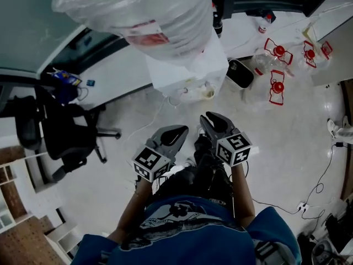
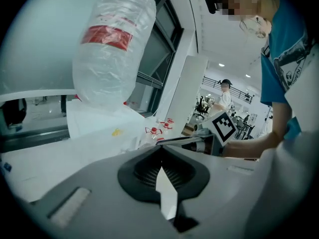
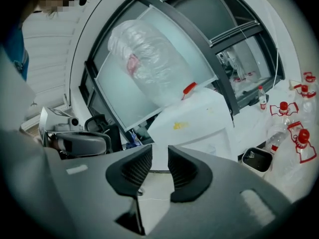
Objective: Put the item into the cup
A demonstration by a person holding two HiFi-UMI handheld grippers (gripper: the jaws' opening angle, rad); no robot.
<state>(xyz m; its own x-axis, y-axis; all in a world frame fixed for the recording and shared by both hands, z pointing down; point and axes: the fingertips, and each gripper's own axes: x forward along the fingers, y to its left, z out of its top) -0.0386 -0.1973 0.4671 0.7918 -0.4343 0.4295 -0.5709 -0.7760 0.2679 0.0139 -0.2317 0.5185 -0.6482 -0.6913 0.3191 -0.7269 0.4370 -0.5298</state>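
A dark cup with a pale rim [image 1: 240, 73] lies on the white table [image 1: 127, 70], and it also shows in the right gripper view [image 3: 257, 159]. Clear pouches with red caps [image 1: 276, 84] lie just right of it. My left gripper [image 1: 179, 132] and right gripper [image 1: 212, 120] hang side by side above the floor, close to my body and short of the table. The left gripper [image 2: 160, 149] has its pads meeting at the tips, with nothing between them. The right gripper [image 3: 159, 158] stands open with an empty gap.
A big clear plastic sack with a red label [image 1: 149, 10] towers over a white bag [image 1: 187, 73] at the table edge. A black office chair [image 1: 66, 134] stands on the left. Cables [image 1: 317, 189] trail over the floor on the right. Another person [image 2: 224, 96] stands far off.
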